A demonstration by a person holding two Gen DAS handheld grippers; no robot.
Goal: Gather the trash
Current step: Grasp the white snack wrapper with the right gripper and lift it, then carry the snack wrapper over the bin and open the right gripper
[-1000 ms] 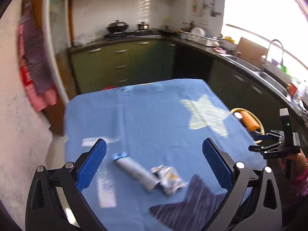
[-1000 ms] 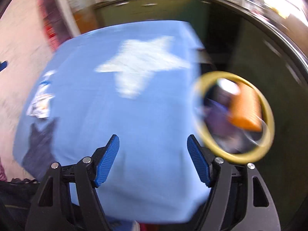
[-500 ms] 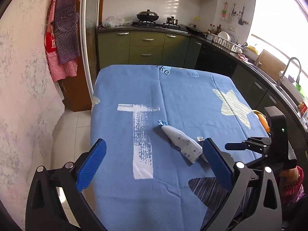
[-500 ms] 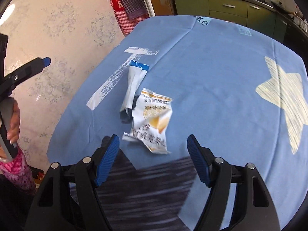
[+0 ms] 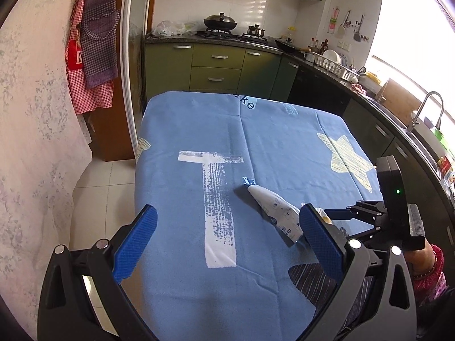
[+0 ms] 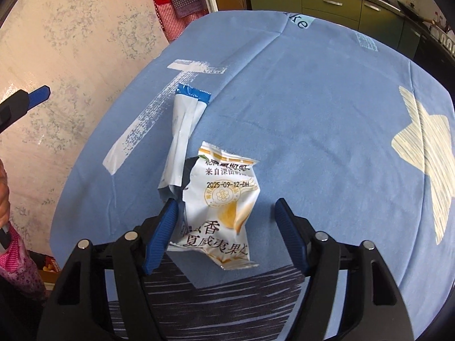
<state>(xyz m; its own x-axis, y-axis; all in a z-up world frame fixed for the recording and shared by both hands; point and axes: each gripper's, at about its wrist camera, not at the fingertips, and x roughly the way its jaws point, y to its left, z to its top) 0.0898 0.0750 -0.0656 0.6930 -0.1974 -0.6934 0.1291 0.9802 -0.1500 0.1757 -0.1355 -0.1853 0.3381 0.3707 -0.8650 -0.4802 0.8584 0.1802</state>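
On the blue tablecloth (image 6: 312, 108) two pieces of trash are seen touching: a white snack wrapper (image 6: 224, 201) with yellow print, and a long white sachet (image 6: 182, 130) with a blue end. The right gripper (image 6: 227, 221) is held over the wrapper, its jaws closing with the wrapper between them, the pads not yet pressed on it. The left gripper (image 5: 227, 241) is kept wide apart with nothing between its fingers.

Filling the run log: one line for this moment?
right gripper: closing around snack wrapper, not gripping | left gripper: open, empty | white wrapper: on tablecloth
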